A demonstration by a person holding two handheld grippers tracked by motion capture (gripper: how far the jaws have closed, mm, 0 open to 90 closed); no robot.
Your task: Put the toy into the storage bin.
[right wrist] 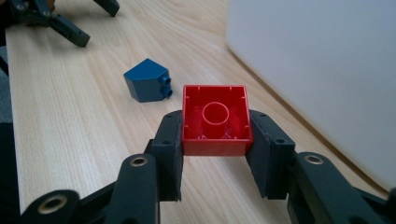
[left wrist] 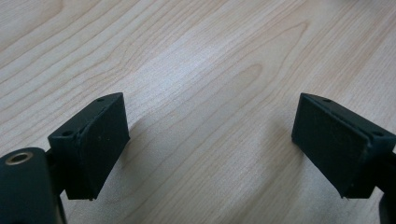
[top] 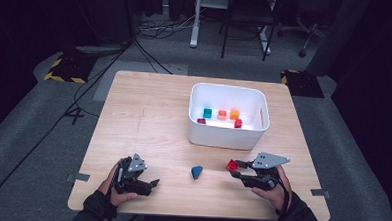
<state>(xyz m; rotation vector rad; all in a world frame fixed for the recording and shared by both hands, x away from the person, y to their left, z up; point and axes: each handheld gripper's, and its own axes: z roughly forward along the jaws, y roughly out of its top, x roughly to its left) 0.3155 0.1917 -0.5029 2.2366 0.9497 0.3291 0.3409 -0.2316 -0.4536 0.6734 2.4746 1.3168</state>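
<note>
Brick point(right wrist: 217, 120) clamped hollow-side-up in right tongs point(top: 236, 168); you lift clear, keep level, carry to bin point(top: 227, 135) ahead. Left tongs point(top: 150, 184) gape empty; blue block point(top: 197, 171) between both.

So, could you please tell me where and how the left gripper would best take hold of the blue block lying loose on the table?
The blue block lies on its side, studs pointing sideways and a sloped face up. I'd probably bring the open left gripper down from above and close the jaws on its two flat, stud-free side faces, avoiding the slope.
</note>
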